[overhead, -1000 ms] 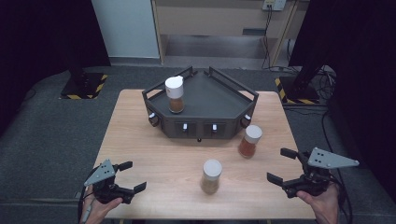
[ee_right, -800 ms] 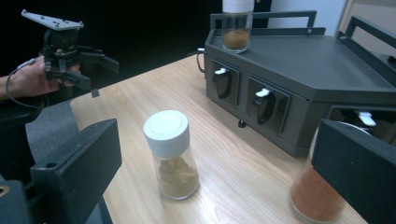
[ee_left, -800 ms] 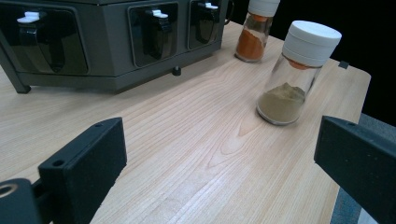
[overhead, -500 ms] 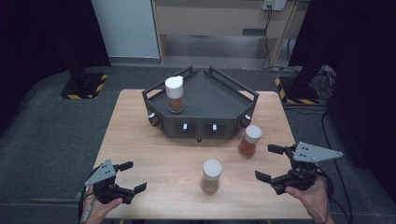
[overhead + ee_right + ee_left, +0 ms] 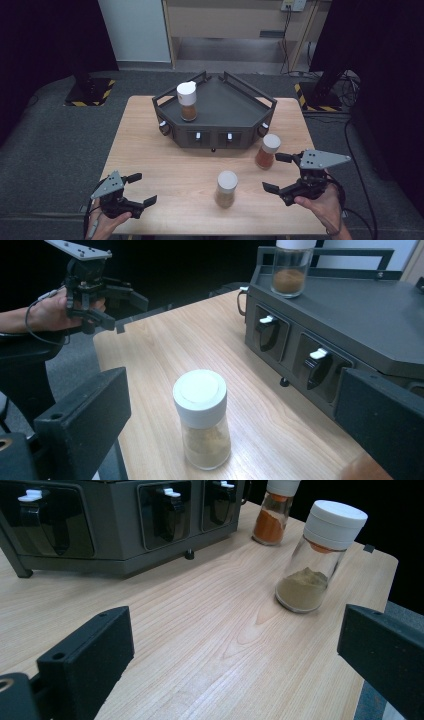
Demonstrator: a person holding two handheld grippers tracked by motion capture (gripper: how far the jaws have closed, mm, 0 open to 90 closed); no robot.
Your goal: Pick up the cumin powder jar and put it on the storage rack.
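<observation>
The step in hand looks like the approach to a spice jar: the right gripper [image 5: 281, 175] hangs over the right part of the table's near edge, jaws wide apart and holding nothing, pointed toward the tan-spice jar [image 5: 226, 189]. That jar stands upright on the table [image 5: 150, 145] near the middle of the near edge, well in front of the dark rack [image 5: 220, 131] at the far edge. In the right gripper view the jar [image 5: 202, 418] sits between the two jaws but ahead of them, untouched. An orange-spice jar [image 5: 267, 151] stands just in front of the rack's right front corner, and a third jar [image 5: 187, 101] already stands on the rack's left part. The left gripper [image 5: 140, 189] rests open at the near left corner, empty. The next move probably calls for the right gripper to slide forward until the jaws bracket the glass below the white cap, then close squarely so that the jar does not tip
</observation>
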